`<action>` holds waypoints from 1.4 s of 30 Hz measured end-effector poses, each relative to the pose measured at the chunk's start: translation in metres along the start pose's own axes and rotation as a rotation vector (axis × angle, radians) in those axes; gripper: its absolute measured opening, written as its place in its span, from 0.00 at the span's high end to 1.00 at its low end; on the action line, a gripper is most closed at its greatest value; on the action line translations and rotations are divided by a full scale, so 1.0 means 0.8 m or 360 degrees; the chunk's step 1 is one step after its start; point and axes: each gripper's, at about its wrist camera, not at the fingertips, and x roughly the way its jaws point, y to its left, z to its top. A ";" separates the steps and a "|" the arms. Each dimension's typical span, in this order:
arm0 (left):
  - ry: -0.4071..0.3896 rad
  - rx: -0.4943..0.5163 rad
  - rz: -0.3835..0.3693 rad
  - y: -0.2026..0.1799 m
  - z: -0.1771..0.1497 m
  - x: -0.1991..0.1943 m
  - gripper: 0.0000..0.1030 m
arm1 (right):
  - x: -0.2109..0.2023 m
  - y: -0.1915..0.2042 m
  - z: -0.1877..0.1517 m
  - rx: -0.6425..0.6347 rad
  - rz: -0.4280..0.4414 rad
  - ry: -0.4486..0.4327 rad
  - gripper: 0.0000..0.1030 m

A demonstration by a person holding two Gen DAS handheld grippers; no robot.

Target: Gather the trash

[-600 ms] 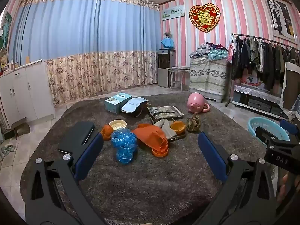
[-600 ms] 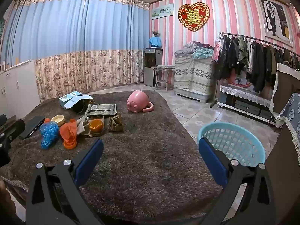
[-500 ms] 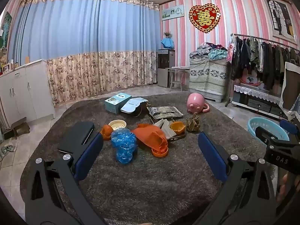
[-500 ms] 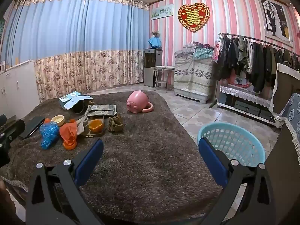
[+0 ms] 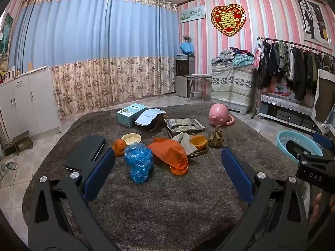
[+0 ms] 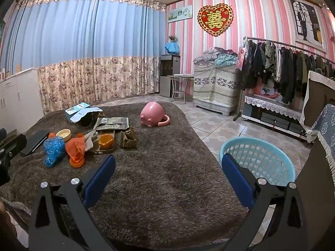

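Note:
A heap of trash lies on a brown shaggy rug: a crumpled blue plastic bag, an orange plastic bag, an orange cup, a cream bowl, and a green leaf wrap. My left gripper is open and empty, above the rug just short of the heap. My right gripper is open and empty over bare rug, with the heap to its left. A light blue basket stands on the floor at its right finger.
A pink piggy pot lies on its side at the rug's far end. A teal box, printed packets and a black flat case lie on the rug. White cabinets stand left, a clothes rack right.

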 end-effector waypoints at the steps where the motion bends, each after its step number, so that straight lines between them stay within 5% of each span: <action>1: 0.0002 -0.0002 0.0001 0.000 0.000 0.000 0.05 | 0.000 0.000 0.000 0.0000 -0.0001 0.0000 0.04; 42: 0.0007 -0.0002 -0.0001 0.004 0.001 0.003 0.05 | 0.001 -0.001 -0.001 -0.0001 -0.0002 0.0000 0.04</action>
